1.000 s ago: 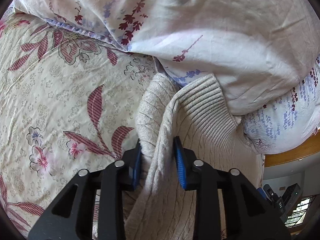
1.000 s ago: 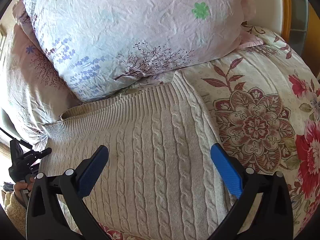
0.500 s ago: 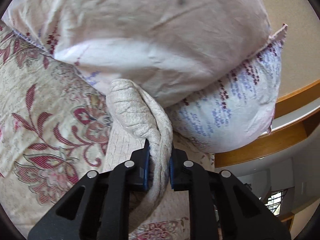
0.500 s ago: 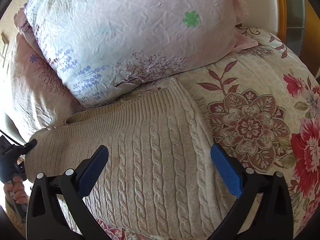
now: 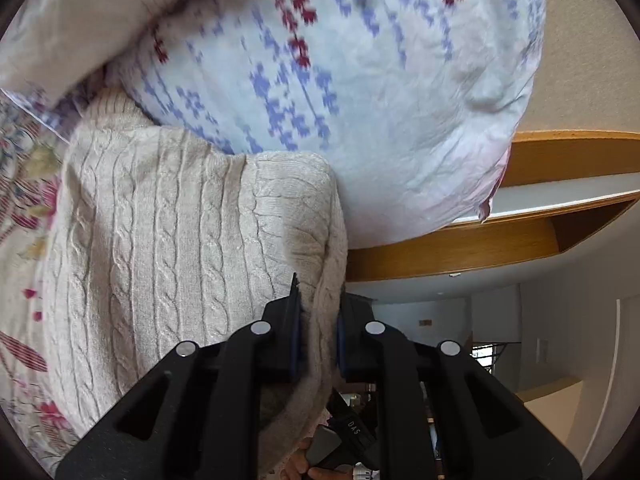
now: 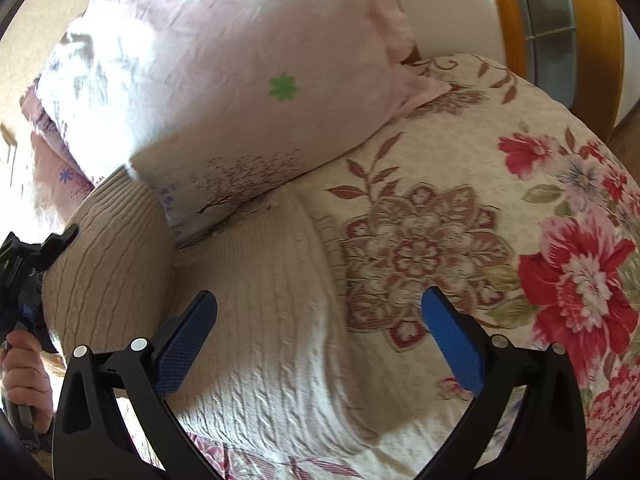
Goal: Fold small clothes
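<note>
Left claw point(image 5: 318, 332) pinched tight on cream cable-knit sweater point(image 5: 168, 248); right claw point(image 6: 320, 336) wide open, empty, above it.

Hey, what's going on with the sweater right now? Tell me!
Left gripper shut on sweater edge, lifting it. Right gripper open above sweater, empty. Pillow crowding sweater's far end.

Both wrist cameras look close along their fingers at the sweater point(image 5: 168, 240) point(image 6: 272, 320), sharing it beneath the pillow point(image 6: 224, 92).
</note>
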`<state>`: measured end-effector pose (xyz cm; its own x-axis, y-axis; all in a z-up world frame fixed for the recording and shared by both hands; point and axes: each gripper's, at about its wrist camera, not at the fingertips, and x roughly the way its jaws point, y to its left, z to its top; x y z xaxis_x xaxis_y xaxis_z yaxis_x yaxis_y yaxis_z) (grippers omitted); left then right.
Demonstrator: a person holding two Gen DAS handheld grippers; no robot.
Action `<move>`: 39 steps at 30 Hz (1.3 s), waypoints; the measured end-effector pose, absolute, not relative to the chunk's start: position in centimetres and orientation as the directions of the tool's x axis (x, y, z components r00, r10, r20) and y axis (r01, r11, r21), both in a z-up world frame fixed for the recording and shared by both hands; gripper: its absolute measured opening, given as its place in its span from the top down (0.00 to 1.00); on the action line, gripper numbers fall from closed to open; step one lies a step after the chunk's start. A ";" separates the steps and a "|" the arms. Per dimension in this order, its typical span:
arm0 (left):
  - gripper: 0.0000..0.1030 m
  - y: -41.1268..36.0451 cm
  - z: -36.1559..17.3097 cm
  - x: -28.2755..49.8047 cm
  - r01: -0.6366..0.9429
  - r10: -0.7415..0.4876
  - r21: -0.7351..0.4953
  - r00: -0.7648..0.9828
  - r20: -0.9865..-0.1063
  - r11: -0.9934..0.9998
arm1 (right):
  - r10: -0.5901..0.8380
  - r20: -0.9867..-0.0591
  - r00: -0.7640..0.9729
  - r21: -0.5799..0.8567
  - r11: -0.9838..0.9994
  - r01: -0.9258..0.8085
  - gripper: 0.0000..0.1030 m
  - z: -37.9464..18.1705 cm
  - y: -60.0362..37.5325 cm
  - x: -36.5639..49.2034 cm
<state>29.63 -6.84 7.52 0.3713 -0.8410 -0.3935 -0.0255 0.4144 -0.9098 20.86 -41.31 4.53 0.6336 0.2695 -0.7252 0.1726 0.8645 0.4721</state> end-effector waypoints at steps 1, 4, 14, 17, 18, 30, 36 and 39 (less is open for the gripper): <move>0.87 -8.0 6.9 29.9 -0.035 -0.848 -0.911 0.351 -0.396 0.411 | 0.265 -0.726 0.635 0.473 0.862 0.182 0.01 4.3 -41.7 20.5; 0.87 -11.1 5.5 30.8 -0.049 -0.855 -0.904 0.305 -0.419 0.425 | 0.247 -0.728 0.639 0.479 0.851 0.217 0.01 3.7 -43.3 19.8; 0.79 -17.5 2.3 30.9 -0.029 -0.895 -0.899 0.083 -0.438 0.437 | 0.225 -0.724 0.652 0.501 0.822 0.273 0.01 3.0 -45.9 19.3; 0.49 -16.7 4.2 30.5 0.054 -0.921 -0.920 0.068 -0.384 0.388 | 0.275 -0.688 0.671 0.551 0.801 0.236 0.01 3.9 -46.0 19.7; 0.47 -15.8 5.3 30.4 0.107 -0.921 -0.916 0.101 -0.377 0.387 | 0.308 -0.664 0.681 0.583 0.784 0.214 0.02 4.1 -46.2 19.8; 0.27 -2.7 9.1 26.6 0.220 -0.600 -0.572 0.467 -0.650 0.790 | 0.498 -0.716 0.490 0.596 0.801 0.056 0.44 3.8 -41.1 26.3; 0.26 0.4 7.1 25.8 0.144 -0.581 -0.588 0.456 -0.675 0.796 | 0.446 -0.745 0.497 0.518 0.856 0.008 0.91 4.1 -39.5 26.8; 0.25 -2.4 7.5 26.1 0.151 -0.575 -0.579 0.463 -0.675 0.801 | 0.431 -0.696 0.575 0.526 0.850 -0.001 0.92 6.5 -40.4 26.3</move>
<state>26.10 -2.37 7.55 0.4628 -0.5747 -0.6750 0.1509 0.8014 -0.5788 26.30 -40.44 6.46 0.5748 0.4311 -0.6955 -0.0014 0.8505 0.5260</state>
